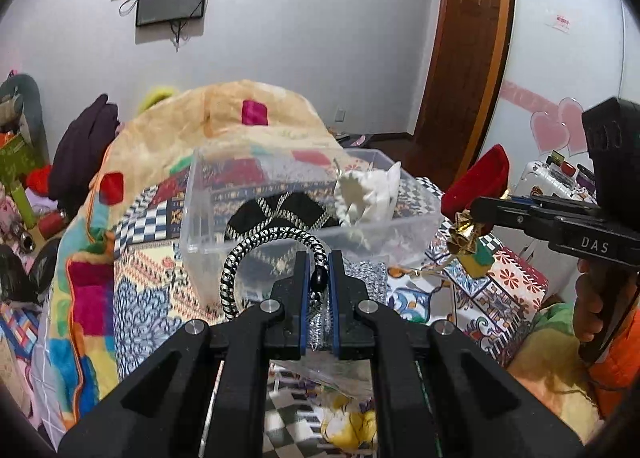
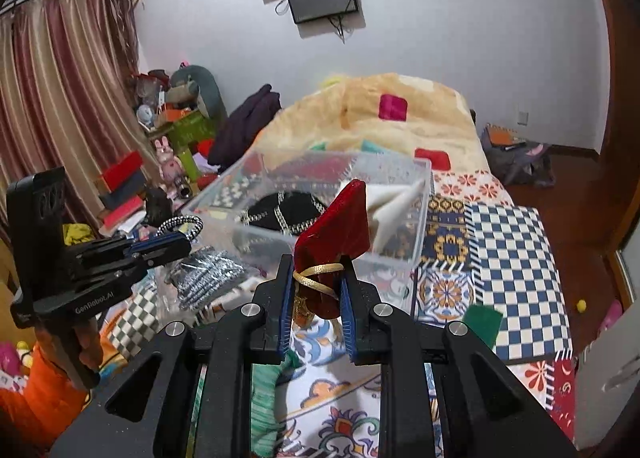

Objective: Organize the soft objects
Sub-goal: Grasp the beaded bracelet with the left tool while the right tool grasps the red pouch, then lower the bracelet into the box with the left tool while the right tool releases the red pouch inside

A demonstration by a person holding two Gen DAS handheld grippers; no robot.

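A clear plastic box (image 1: 280,214) sits on the patterned bed and holds a black patterned cloth (image 1: 280,214) and a white cloth (image 1: 368,194). My left gripper (image 1: 319,270) is shut on a black-and-white braided cord (image 1: 240,258), held in front of the box's near wall. My right gripper (image 2: 316,278) is shut on a red velvet pouch (image 2: 336,226) with a gold cord and bells, held just before the box (image 2: 320,194). In the left wrist view the pouch (image 1: 480,178) hangs at the right of the box. The left gripper (image 2: 176,246) shows at the left in the right wrist view.
A beige patchwork blanket (image 1: 240,118) is piled behind the box. A green sponge (image 2: 482,322) lies on the bedcover at the right. A silver-black braided bundle (image 2: 208,274) lies left of my right gripper. Clutter and boxes (image 2: 168,138) stand by the curtain.
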